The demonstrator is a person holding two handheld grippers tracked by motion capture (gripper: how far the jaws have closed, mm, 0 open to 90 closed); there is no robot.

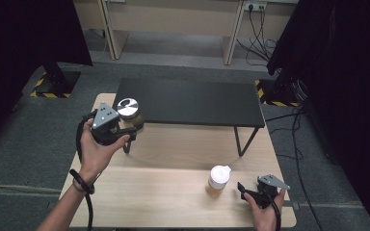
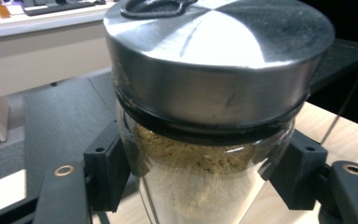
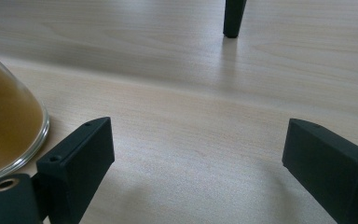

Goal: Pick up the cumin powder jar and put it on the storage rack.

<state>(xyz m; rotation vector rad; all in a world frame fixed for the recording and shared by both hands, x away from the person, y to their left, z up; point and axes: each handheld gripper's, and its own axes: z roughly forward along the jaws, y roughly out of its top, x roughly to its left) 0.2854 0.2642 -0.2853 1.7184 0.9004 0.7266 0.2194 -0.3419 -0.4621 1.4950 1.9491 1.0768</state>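
the left gripper [image 2: 200, 177] clamps the steel-lidded jar [image 2: 205, 140] near the table's [image 1: 173, 192] far left corner, probably for shelving; the right gripper [image 3: 196, 163] rests wide open, empty, beside the white-capped bottle [image 1: 218, 182].

This looks like a lab or test room set up for recording. Black curtains [image 1: 24, 33] hang on both sides, well beyond the left gripper [image 1: 125, 132] and the right gripper [image 1: 250, 192]. Grey carpet [image 1: 24, 144] covers the floor. Ahead of the grippers, past the wooden surface [image 1: 173, 192], pale desks [image 1: 173, 19] line the wall, with a wall socket [image 1: 255, 6] and loose cables [image 1: 260, 33]. Yellow-and-black hazard tape [image 1: 46, 94] marks stand bases on the floor.
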